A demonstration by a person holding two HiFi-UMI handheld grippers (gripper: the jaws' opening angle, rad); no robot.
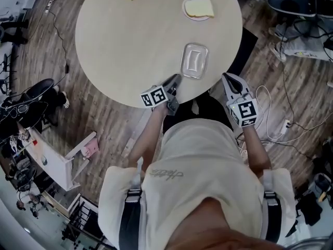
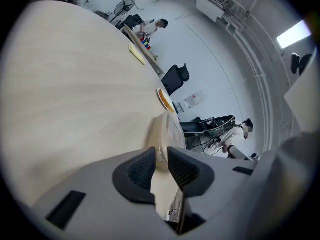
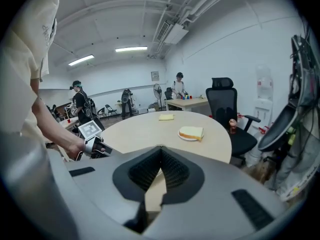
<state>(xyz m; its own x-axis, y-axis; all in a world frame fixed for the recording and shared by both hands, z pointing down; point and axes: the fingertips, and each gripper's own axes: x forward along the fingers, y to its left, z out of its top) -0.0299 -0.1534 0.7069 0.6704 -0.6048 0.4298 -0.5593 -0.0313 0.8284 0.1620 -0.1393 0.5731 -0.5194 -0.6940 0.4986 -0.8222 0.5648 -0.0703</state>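
Round pale wooden surface carries, close to its near edge and so within easy reach, a clear, shallow, round-cornered plastic container lying flat, its near rim pinched in the left gripper jaws, while the right gripper hovers beside the edge, jaws closed on nothing.

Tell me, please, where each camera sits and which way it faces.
Head view: on the person's head, facing steeply down at the table; shirt, forearms, left gripper, right gripper show.
Left gripper view: on that gripper, facing along the table; its jaws pinch the clear box.
Right gripper view: on that gripper, facing across the table; its shut jaws and the left hand show.
Shared: all show the plate of bread.
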